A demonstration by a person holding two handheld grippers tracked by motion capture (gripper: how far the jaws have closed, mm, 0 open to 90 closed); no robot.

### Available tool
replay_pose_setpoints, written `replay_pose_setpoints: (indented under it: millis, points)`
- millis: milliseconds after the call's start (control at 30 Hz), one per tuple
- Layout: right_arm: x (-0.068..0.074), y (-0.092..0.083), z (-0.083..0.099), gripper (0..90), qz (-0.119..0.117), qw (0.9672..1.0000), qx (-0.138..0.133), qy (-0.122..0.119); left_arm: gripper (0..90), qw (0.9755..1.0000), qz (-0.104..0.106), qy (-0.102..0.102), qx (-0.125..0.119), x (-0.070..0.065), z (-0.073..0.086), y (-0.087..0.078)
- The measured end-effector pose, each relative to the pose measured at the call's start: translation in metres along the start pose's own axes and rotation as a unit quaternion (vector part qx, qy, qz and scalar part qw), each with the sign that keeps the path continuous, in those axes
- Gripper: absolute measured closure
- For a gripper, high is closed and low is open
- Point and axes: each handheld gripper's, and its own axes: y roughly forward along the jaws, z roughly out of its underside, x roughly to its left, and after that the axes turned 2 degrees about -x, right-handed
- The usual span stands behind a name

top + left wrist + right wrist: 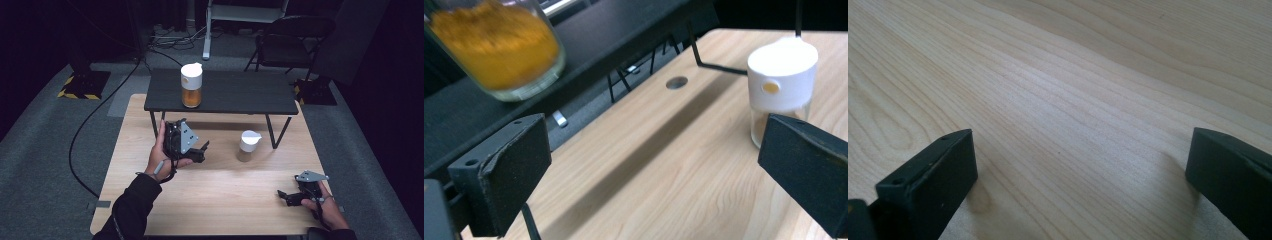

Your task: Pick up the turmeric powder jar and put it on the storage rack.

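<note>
A tall glass jar with a white lid and orange powder (191, 85) stands on the black shelf (235, 95); its orange base (499, 47) looms at the upper left of the left gripper view. A small white-lidded glass jar (248, 145) sits on the wooden table, seen again as the small jar (781, 87) just past the right jaw. My left gripper (204, 150) is open, held above the table left of the small jar. My right gripper (284, 196) is open and low over bare wood (1073, 115) near the table's front right corner.
The wooden table (210, 195) has the low black shelf on thin metal legs (274, 131) across its far half. A round hole (676, 82) is in the tabletop under the shelf. A folding chair (290, 42) and cables lie on the floor beyond.
</note>
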Motion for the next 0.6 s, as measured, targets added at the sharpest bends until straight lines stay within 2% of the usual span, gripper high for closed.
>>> replay_pose_setpoints:
  millis: [367,600]
  points:
    - [0.000,0.000,0.000,0.0,0.000,1.0000,0.000,0.000,0.6,0.9992,0.017,0.017,0.031,-0.018,0.019,0.001]
    - [0.000,0.000,0.000,0.0,0.000,1.0000,0.000,0.000,0.6,0.9987,0.025,0.016,0.042,-0.024,0.027,-0.001]
